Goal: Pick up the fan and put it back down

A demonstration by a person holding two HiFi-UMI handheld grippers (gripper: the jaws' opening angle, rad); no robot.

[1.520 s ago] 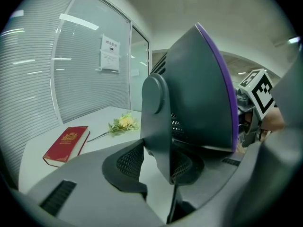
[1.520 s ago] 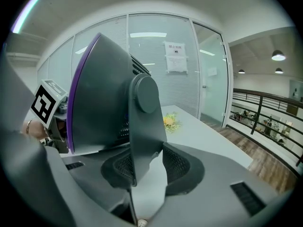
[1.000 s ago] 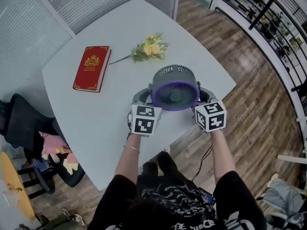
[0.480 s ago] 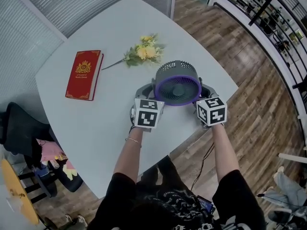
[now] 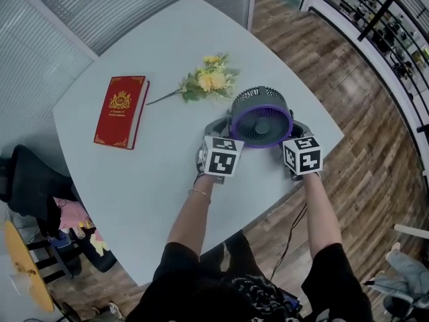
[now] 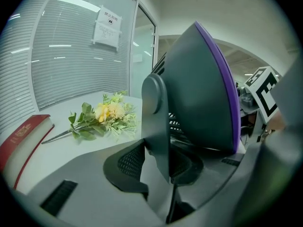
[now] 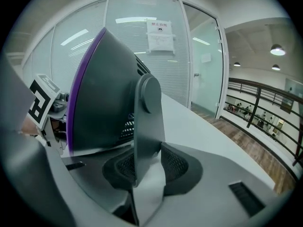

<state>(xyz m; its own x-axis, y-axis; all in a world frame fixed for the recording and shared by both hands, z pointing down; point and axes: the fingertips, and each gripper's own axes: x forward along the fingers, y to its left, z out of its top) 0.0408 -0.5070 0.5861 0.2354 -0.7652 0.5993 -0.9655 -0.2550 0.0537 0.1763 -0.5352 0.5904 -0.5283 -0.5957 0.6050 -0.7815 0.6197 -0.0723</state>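
Observation:
A grey fan with a purple front ring is held between my two grippers over the near right part of the white table. My left gripper is shut on the fan's left stand arm, which sits between the meshed pads. My right gripper grips the right stand arm between its pads, its jaws closing slightly. The fan body fills both gripper views. The fan's base is hidden; I cannot tell whether it touches the table.
A red book lies at the table's left. A spray of yellow flowers lies just behind the fan. The table edge runs close on the right, with wooden floor beyond. A chair with clutter stands at lower left.
Both grippers have carried the fan down toward the table and a little away from me; it looks smaller in the head view. The grips on the stand arms are unchanged.

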